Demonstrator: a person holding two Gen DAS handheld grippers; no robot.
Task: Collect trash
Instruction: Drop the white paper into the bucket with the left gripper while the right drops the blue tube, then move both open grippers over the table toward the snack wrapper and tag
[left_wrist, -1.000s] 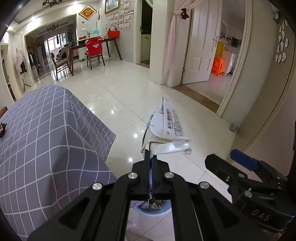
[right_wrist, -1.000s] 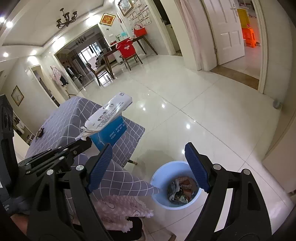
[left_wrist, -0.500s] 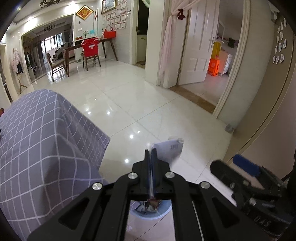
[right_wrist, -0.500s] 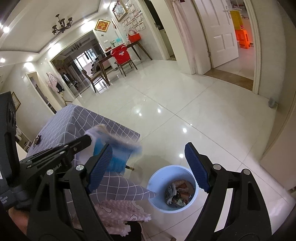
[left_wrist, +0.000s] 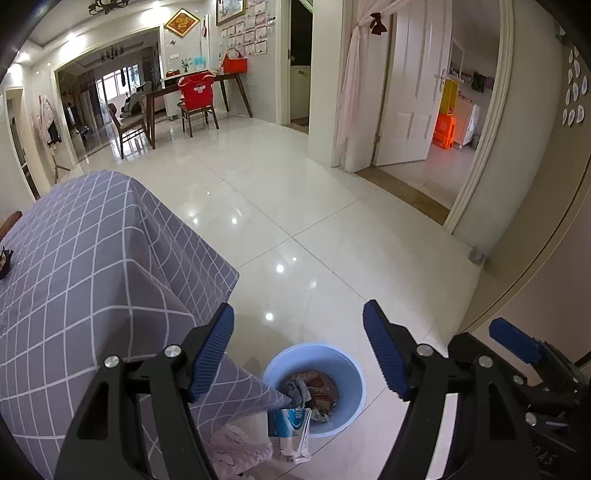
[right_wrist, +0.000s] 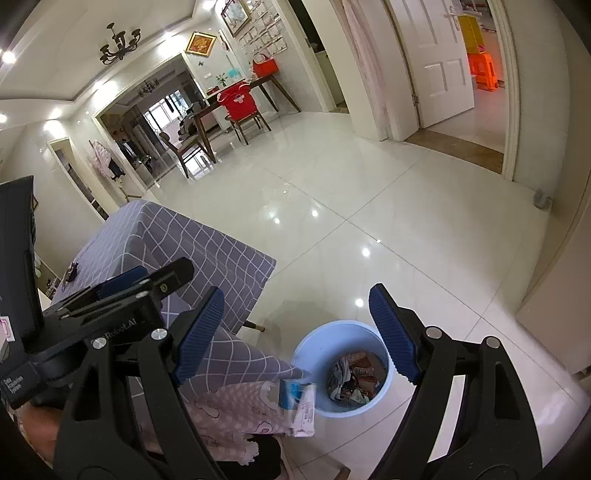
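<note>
A blue-and-white wrapper (left_wrist: 291, 430) (right_wrist: 301, 408) leans against the near outer side of a light blue bin (left_wrist: 314, 347) (right_wrist: 332, 326) on the floor; I cannot tell whether its top edge hangs inside. Crumpled trash (left_wrist: 314, 387) (right_wrist: 351, 380) fills the bin's bottom. My left gripper (left_wrist: 298, 306) hovers above the bin; its jaws are opening and hold nothing. My right gripper (right_wrist: 296, 290) stands open and empty, also over the bin. Each gripper shows at the edge of the other's view: the right one (left_wrist: 517, 343), the left one (right_wrist: 147, 284).
A table under a grey checked cloth (left_wrist: 92, 258) (right_wrist: 192, 240) stands left of the bin, its corner draping close to the rim. A pink patterned cloth (right_wrist: 229, 413) lies below it. Glossy white floor tiles (left_wrist: 332, 229) stretch ahead towards a doorway and a dining table.
The left gripper was shut on the wrapper, which tipped down and dropped. Now its jaws are apart and the wrapper rests against the bin. The right gripper has kept still.
</note>
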